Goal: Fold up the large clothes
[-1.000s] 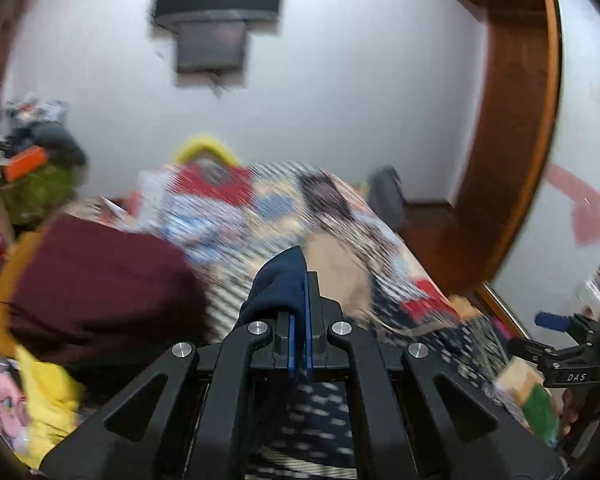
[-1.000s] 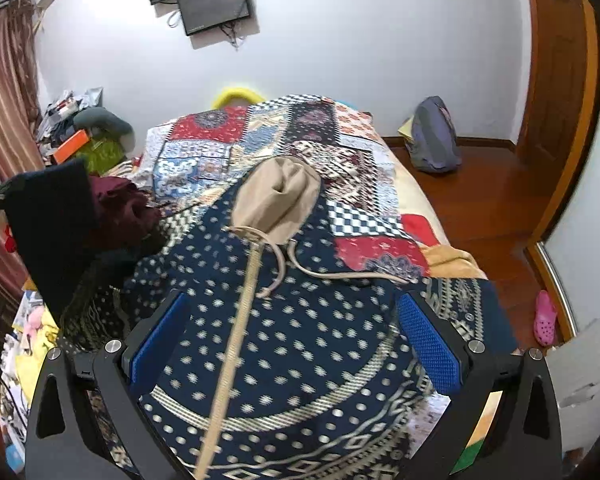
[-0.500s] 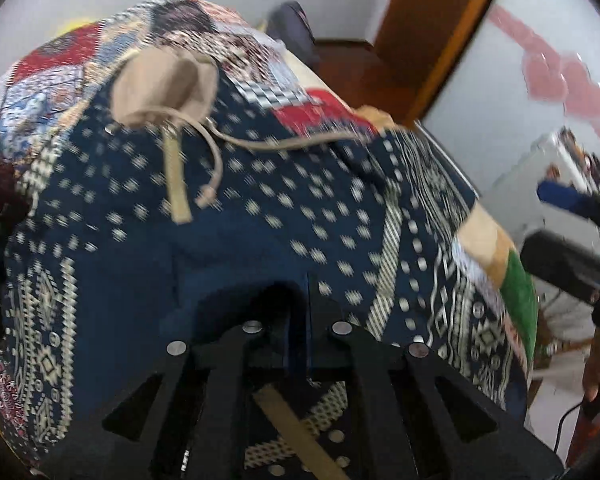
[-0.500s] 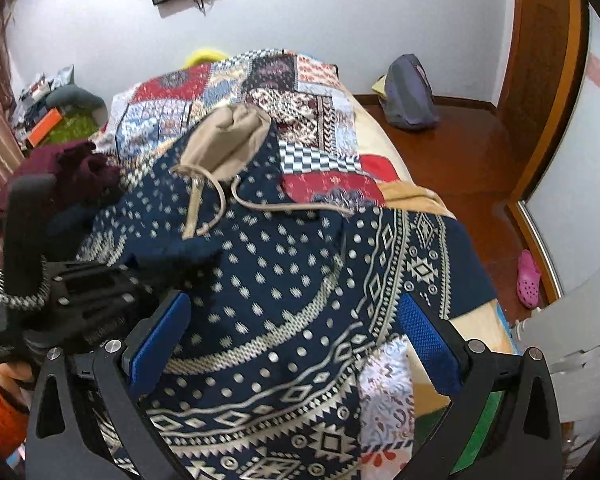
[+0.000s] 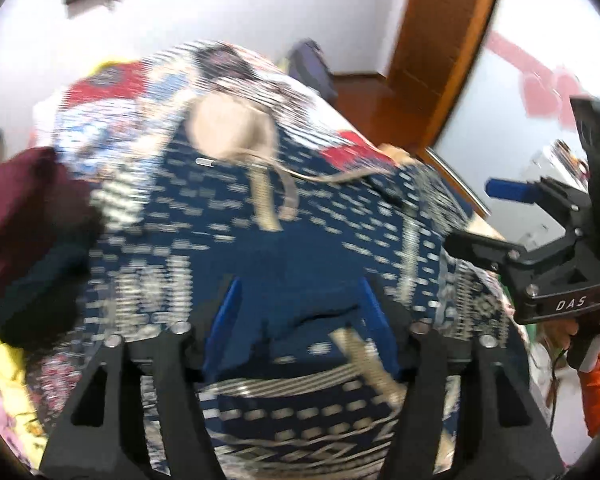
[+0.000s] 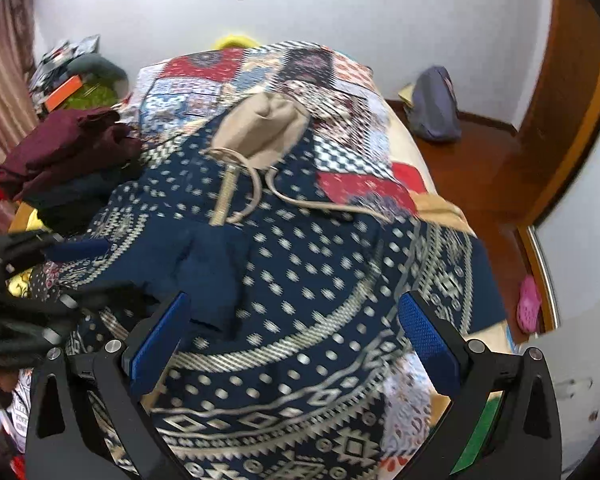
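A large navy hooded garment [image 6: 300,264] with cream dots and pattern bands lies spread on the bed; it also shows in the blurred left wrist view [image 5: 300,248]. Its tan hood [image 6: 264,130] points to the far end, with drawstrings trailing. A plain navy fold [image 6: 208,268], probably a sleeve, lies across the left front. My left gripper [image 5: 300,320] is open just above that fold, holding nothing. My right gripper [image 6: 292,340] is open and empty above the garment's near hem. The left gripper shows at the left edge of the right wrist view [image 6: 40,280].
A patchwork bedspread [image 6: 260,72] covers the bed. A pile of maroon and dark clothes [image 6: 64,152] sits at the bed's left. A grey backpack [image 6: 436,108] leans on the far wall, on the wooden floor. A wooden door frame [image 6: 572,120] stands at the right.
My left gripper, shut on the navy fold a second ago, laid it on the garment and has opened. The right gripper stayed open and shifted little.
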Available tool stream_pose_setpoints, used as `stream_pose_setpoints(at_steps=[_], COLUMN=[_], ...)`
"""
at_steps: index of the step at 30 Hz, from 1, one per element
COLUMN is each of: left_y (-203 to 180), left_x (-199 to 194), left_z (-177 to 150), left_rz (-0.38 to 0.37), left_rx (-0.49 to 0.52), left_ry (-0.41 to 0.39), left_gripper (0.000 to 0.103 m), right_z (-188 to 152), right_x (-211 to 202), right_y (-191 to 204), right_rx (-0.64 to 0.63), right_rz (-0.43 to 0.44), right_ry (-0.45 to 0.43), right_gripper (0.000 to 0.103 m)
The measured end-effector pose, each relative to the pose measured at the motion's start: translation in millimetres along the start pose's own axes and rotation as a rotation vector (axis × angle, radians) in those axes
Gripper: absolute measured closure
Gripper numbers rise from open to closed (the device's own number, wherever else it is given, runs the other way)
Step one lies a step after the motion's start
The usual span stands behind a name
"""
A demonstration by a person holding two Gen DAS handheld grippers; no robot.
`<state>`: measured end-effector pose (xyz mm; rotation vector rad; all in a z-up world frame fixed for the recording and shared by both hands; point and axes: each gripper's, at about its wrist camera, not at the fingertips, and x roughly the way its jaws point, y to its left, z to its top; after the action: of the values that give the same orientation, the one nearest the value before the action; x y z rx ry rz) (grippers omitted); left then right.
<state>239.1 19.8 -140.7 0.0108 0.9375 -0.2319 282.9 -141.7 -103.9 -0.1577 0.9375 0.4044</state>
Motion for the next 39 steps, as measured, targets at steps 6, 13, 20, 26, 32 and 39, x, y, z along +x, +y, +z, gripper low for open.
stream_pose_setpoints(at_steps=[6,13,20,26,32,39], left_y=[71.4,131.7,155.6,160.6,164.8,173.8], left_x=[-31.4,-27.4,0.5,26.5,38.3,32.4], left_z=[-25.4,-79.7,-129.6,-138.2,-127.6,-117.8], left_rz=[0.174,0.240,0.206,0.206,0.236,0.296], left_rx=[-0.086,-0.202,-0.314,-0.372,-0.404,-0.444], left_ry=[-0.034,0.060,0.158,0.186,0.167,0.117], left_gripper=[0.036,0.035,0.035,0.035,0.035,0.035], right_z=[9.2,-4.7,-16.9,-10.4,5.7,34.8], right_x=[19.3,71.8,105.6,118.7,94.3,49.7], right_y=[52.0,100.4,113.2,115.2,104.1,45.4], right_rx=[-0.155,-0.277,-0.345,-0.333,-0.288,-0.087], right_rz=[0.035,0.066,0.045,0.049,0.033,-0.020], right_ry=[0.009,0.125,0.214,0.211,0.098,-0.049], right_gripper=[0.000,0.012,0.044,0.086,0.093,0.093])
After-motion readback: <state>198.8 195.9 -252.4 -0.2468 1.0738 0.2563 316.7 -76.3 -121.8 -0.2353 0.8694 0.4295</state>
